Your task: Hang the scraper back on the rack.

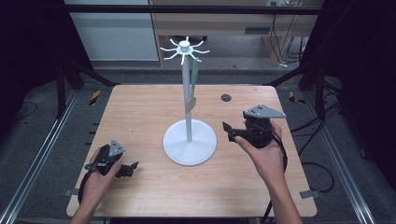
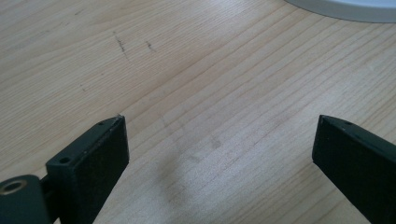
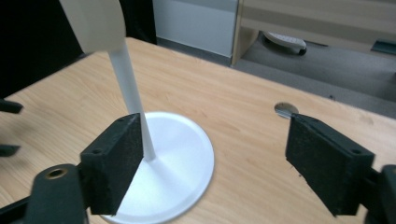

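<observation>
White is the stand [image 1: 189, 93] in the middle of the wooden table [image 1: 140, 196]: a thin upright pole on a round flat base, with short hooks spreading out like a star at the top. From one hook, a pale greenish utensil [image 1: 192, 86] with a long handle hangs down beside the pole, and its wider end is near the middle of the pole's height. I hold my right gripper [image 1: 227, 130] just to the right of the round base, above the table and turned toward the stand. Its jaws are wide apart and nothing is between them; in the right gripper view I see the pole and the base past the left jaw, and the lower end of the utensil at the top of that view. My left gripper [image 1: 132, 169] is near the front left corner of the table, low over the wood, well apart from the stand. Its jaws are also spread wide with only bare wood between them. A small dark round hole [image 1: 226, 97] is in the table near the far edge, right of the pole.
</observation>
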Demonstrator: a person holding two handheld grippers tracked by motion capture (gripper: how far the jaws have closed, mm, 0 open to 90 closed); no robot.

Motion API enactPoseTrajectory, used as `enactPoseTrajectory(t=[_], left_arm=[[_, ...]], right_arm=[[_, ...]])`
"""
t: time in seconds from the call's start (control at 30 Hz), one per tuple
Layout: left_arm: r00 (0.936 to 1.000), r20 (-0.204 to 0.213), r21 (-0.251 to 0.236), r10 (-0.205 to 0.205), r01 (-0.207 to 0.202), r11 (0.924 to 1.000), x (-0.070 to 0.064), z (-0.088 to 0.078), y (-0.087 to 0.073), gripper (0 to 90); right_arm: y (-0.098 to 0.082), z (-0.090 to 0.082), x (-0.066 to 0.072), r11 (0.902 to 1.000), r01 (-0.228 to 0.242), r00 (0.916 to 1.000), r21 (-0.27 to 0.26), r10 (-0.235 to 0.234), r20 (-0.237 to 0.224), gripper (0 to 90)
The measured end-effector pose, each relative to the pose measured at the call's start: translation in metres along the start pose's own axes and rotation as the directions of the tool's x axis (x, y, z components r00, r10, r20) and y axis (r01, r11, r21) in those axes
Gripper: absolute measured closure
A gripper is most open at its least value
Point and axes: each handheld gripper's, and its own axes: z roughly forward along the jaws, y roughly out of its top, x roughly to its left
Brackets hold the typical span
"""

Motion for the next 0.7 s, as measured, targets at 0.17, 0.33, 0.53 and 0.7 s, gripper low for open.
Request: enactPoseTrajectory(t=[0.17, 0.33, 0.53, 0.7], left_arm=[[0.9996, -0.01, -0.006, -0.028, 0.027, 0.9996, 0.005, -0.002, -0.003, 3.5], [0.9993, -0.014, -0.006, -0.034, 0.034, 0.9994, 0.005, -0.003, -0.004, 3.6], [0.9992, -0.019, -0.002, -0.035, 0.035, 0.9994, 0.005, -0.003, -0.005, 3.6], [0.999, -0.027, -0.016, -0.034, 0.034, 0.9993, 0.007, -0.006, -0.003, 3.5]], right_arm=[[-0.03, 0.01, -0.006, 0.9995, -0.013, 0.9999, 0.027, 0.013, 0.005, 12.7], [-0.059, 0.021, -0.011, 0.997, -0.026, 0.9996, 0.073, 0.025, 0.016, 9.8], [-0.087, 0.029, -0.014, 0.9938, -0.069, 0.9976, 0.088, 0.068, 0.015, 8.2], [-0.107, 0.034, -0.017, 0.9896, -0.074, 0.9965, 0.124, 0.078, -0.03, 8.6]])
